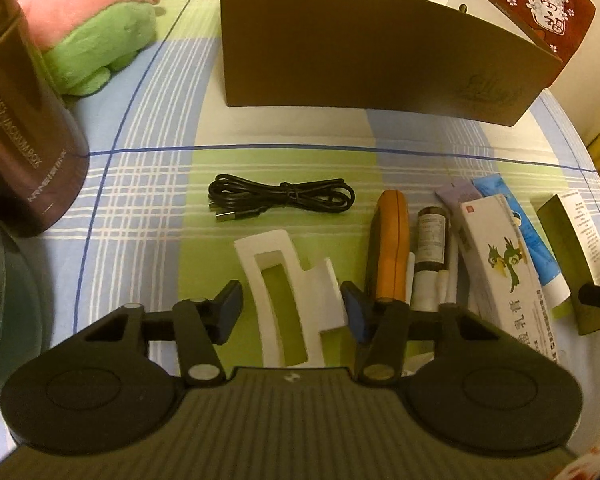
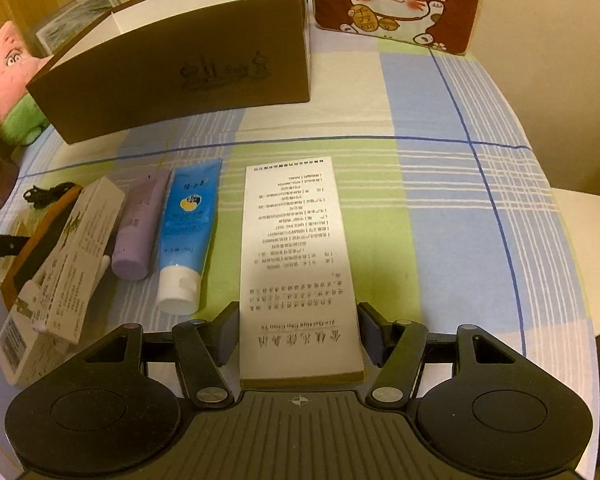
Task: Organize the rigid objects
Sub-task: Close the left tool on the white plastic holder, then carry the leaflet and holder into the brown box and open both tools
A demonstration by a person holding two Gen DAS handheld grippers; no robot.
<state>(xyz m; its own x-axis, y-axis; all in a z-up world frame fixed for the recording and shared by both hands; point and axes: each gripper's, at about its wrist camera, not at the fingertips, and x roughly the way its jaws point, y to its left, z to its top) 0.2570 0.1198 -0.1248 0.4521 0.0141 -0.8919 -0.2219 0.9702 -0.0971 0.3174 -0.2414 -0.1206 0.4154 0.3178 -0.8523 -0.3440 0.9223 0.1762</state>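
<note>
Two sets of fingers: both mine, both spread.
Right fingers (image 2: 298, 330): astride the long printed medicine box (image 2: 296, 264), pads beside its sides, not pinching.
Left fingers (image 1: 294, 310): around the white foam insert (image 1: 296, 292), apparently no contact.
Beyond: tubes, bottle, cartons and black USB cable (image 1: 280, 198) lie loose on the plaid cloth.
Progress: brown open box (image 2: 172, 68) looks empty; sorting seems barely begun.

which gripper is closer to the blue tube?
Right. The right gripper straddles the white text box just beside the blue tube; the left gripper sits several items further away.
</note>
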